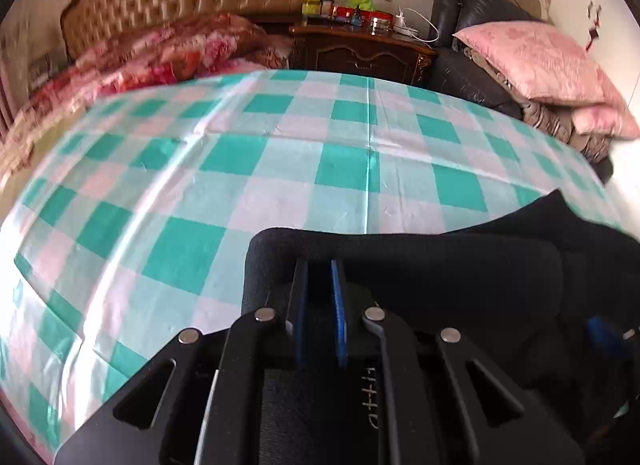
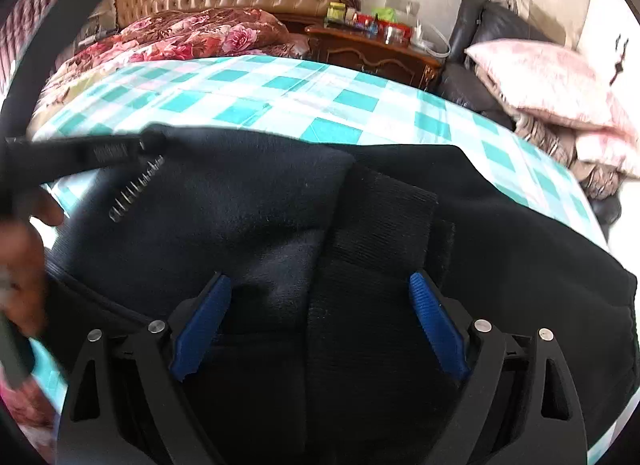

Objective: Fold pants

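Pants [image 2: 248, 201] lying crosswise on checked sheet [image 1: 280, 169], left claw [image 1: 319, 281] pinching edge

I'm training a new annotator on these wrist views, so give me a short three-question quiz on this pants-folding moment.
1. True or false: the left gripper has its fingers wide apart and grips nothing.
2. Multiple choice: the right gripper is (A) open over the black pants, (B) shut on the pink pillow, (C) out of view.
3. Fill in: the pants lie on a cloth checked in white and ____.

Key
1. False: its blue pads stand close together, pinching a fold of the black fabric.
2. A: the blue-padded fingers are spread, with the pants beneath and between them.
3. Teal green.
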Motion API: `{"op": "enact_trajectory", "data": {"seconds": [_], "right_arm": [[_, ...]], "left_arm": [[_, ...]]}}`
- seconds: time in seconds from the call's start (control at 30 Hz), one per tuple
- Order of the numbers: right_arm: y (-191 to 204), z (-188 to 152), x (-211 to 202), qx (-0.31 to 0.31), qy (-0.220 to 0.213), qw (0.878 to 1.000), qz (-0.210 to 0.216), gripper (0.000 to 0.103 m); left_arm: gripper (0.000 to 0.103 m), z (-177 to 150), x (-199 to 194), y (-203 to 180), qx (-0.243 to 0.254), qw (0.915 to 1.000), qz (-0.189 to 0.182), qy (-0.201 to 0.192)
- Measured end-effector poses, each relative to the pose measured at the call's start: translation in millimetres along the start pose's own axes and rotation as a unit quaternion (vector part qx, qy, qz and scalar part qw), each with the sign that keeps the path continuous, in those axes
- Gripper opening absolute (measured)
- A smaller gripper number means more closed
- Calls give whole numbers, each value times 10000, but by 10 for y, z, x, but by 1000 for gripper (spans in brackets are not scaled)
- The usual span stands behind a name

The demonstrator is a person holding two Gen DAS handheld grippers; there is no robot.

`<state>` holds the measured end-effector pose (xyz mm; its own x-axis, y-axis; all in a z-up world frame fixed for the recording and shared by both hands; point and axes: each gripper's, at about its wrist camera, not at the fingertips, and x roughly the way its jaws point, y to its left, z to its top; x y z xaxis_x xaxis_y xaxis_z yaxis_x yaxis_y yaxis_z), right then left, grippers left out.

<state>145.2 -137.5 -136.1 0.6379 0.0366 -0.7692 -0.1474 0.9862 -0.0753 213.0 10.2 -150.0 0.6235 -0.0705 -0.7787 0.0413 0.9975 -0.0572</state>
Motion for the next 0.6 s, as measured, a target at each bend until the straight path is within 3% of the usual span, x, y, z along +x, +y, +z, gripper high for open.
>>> {"op": "enact_trajectory", "data": {"seconds": [0.1, 0.2, 0.3, 0.37, 0.43, 0.53, 0.6], "right_arm": [[-115, 230, -143, 179, -314, 9993, -62, 85], [-216, 443, -7, 336, -218, 9991, -144, 78], [-254, 483, 480, 294, 511, 9975, -386, 70], [-286, 417, 613, 453, 590, 9969, -252, 71], [-284, 375, 605, 405, 470, 9974, -374, 78], [-302, 336, 601, 432, 406, 9975, -381, 81], [-337, 324, 605, 524, 434, 9972, -312, 83]], "left_arm": [[13, -22, -16, -24, 41, 9999, 66, -71], [13, -27, -22, 18, -33, 9999, -43, -102], [13, -36, -44, 82, -142, 9995, -255, -128], [15, -65, -159, 192, -396, 9980, -480, -70], [22, -177, -409, 270, -544, 9966, -549, -271], [22, -507, -815, 335, -462, 9952, -624, -597], [22, -738, -954, 323, -349, 9948, -733, -613]]}}
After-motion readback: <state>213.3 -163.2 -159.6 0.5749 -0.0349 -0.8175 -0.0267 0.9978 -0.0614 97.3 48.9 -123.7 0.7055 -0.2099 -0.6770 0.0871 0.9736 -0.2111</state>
